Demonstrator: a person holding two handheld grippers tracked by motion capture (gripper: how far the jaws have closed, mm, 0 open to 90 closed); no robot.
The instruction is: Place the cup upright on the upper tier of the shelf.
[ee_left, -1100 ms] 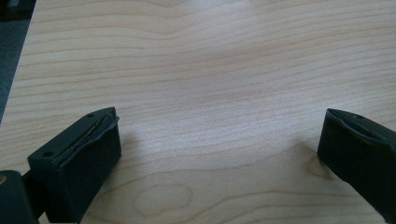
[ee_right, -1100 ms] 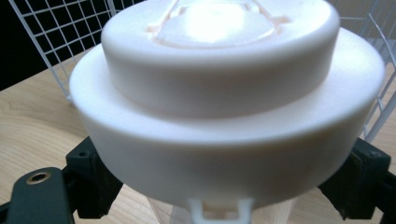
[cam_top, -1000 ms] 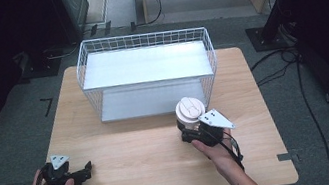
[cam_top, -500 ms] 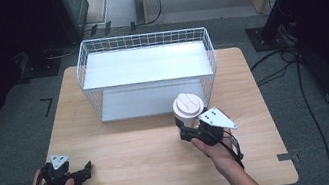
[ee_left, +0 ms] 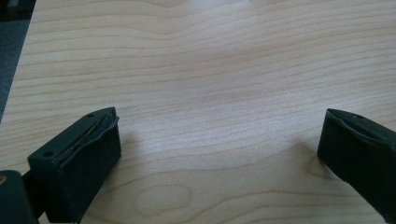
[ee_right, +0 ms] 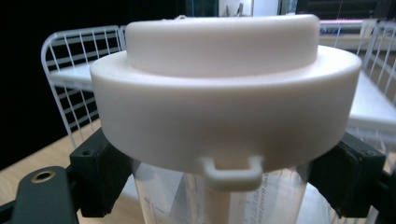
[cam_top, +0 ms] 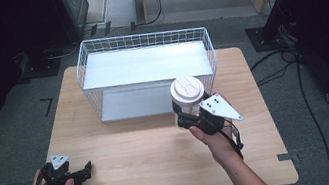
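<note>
A clear cup with a cream lid (cam_top: 187, 90) hangs above the wooden table (cam_top: 152, 150), just in front of the white wire basket (cam_top: 141, 39). My right gripper (cam_top: 186, 118) is shut on its clear body just under the lid. In the right gripper view the cup (ee_right: 224, 107) stands upright and very close, with a black pad (ee_right: 100, 172) pressed on each side of it. My left gripper (cam_top: 82, 171) rests at the table's front left corner. Its jaws stand wide open over bare wood in the left gripper view (ee_left: 219, 154), with nothing between them.
The wire basket stands at the back middle of the table, with a white shelf (cam_top: 148, 65) inside it. Dark floor and cables (cam_top: 297, 80) surround the table. A black stand foot (cam_top: 265, 37) sits off the back right corner.
My right gripper has risen with the cup, which now hangs higher against the basket's front wall. The left hand has stayed where it was.
</note>
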